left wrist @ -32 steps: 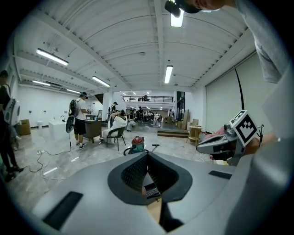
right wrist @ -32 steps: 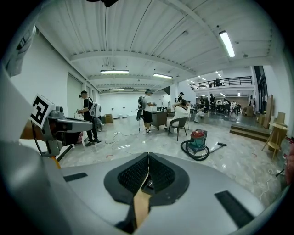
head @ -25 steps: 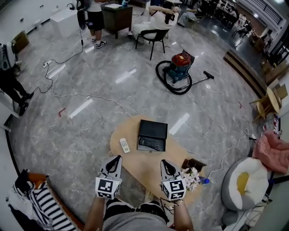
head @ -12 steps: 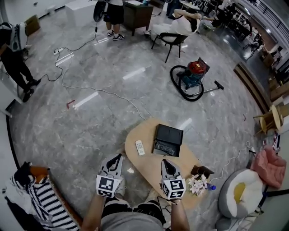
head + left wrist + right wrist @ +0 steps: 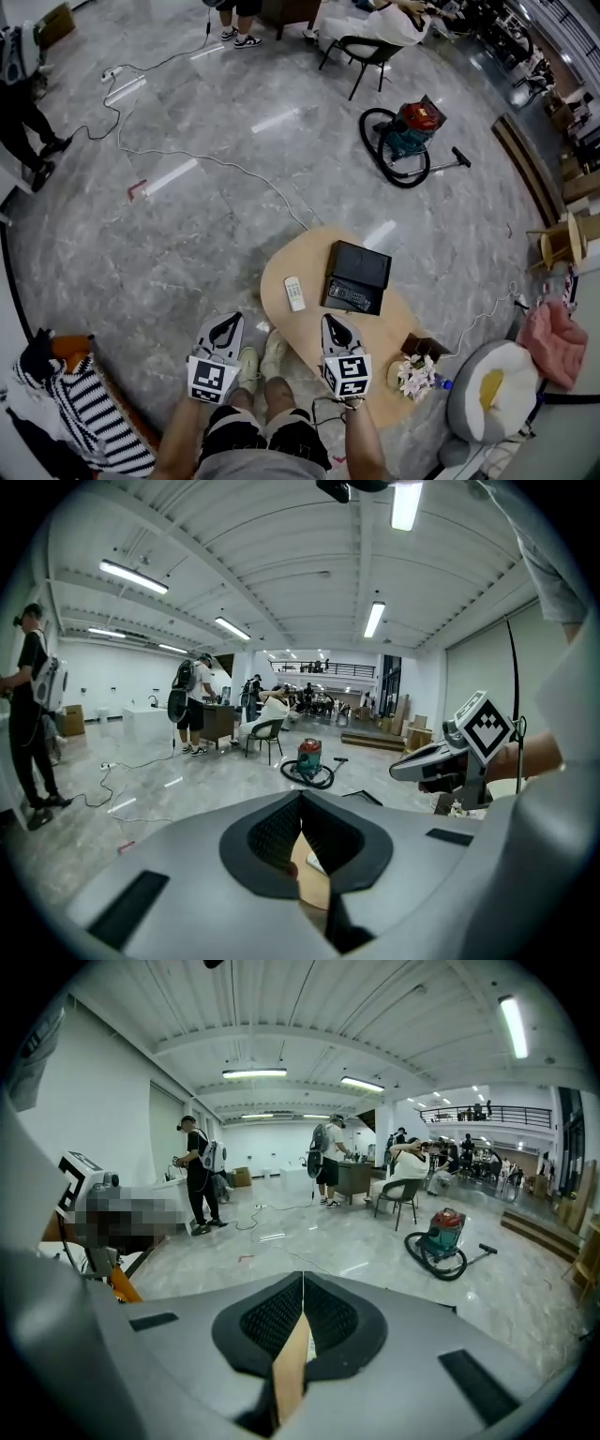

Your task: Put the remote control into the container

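Observation:
A white remote control [image 5: 294, 293] lies on the left part of the oval wooden table [image 5: 281, 323]. To its right stands the open black container [image 5: 359, 267], with a dark remote [image 5: 350, 298] lying in its near half. My left gripper [image 5: 227, 321] [image 5: 300, 794] hangs over the floor just left of the table, jaws shut and empty. My right gripper [image 5: 331, 322] [image 5: 302, 1277] is over the table's near edge, short of the container, also shut and holding nothing. The left gripper view shows the right gripper [image 5: 441, 759] from the side.
A bunch of flowers [image 5: 412, 375] and a small brown box [image 5: 427, 345] sit at the table's right end. A red vacuum cleaner [image 5: 405, 131] and cables [image 5: 216, 161] lie on the floor beyond. Striped cloth [image 5: 94, 422] is at lower left, a round cushion seat [image 5: 487, 394] at lower right. People stand far off.
The whole view has shifted, and the table now lies further right and nearer the grippers. Both grippers have stayed shut; the right one now reaches over the table's near edge.

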A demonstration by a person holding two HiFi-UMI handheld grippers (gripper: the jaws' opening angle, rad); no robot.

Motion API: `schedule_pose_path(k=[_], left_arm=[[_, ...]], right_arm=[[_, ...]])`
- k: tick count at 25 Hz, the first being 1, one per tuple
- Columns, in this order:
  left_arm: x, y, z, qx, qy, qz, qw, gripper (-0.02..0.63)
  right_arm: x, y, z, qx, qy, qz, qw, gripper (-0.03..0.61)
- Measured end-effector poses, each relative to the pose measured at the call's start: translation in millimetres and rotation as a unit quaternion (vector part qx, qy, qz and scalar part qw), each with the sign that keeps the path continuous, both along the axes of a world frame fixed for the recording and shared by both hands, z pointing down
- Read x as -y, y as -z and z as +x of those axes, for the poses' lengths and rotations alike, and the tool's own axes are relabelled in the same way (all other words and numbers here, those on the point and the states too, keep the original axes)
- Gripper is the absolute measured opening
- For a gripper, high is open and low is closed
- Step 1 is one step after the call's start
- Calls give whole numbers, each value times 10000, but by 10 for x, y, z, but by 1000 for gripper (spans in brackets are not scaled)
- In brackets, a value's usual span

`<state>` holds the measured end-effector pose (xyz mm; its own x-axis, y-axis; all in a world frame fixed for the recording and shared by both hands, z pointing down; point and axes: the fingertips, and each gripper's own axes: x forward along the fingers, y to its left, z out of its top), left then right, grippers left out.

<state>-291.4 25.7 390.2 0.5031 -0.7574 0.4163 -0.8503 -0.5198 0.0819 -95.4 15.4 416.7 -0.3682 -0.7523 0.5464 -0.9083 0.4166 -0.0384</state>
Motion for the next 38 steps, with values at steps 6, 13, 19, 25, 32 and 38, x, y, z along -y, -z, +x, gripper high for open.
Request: schedule_pose_path(k=[6,13,19,25,32,38], left_arm=[[172,-609,-49,96,88,-264,9996,8],[375,-1190,47,130,31,-519,9986,8],[593,-1582,86,78,154,-659,9977,8],[607,-1958,108,93,184,-924,9955,8],[476,-2248,77,55,367,-1227,9918,8],[451,-2339,66,86,410,-1355,9899,8]], right_arm=[[182,-690,-1,56,15,-225,9997,12],[443,-1456,24,-18,143,-531,9985,12],[651,-2069,2,-61,319,-770,9965,12],[729,-2562,-86,-92,548,-1058,9928,12],[717,-2949,-115,-106,642,-1386,9882,16],[721,-3167,-161,-111,719,-1515,9858,145]])
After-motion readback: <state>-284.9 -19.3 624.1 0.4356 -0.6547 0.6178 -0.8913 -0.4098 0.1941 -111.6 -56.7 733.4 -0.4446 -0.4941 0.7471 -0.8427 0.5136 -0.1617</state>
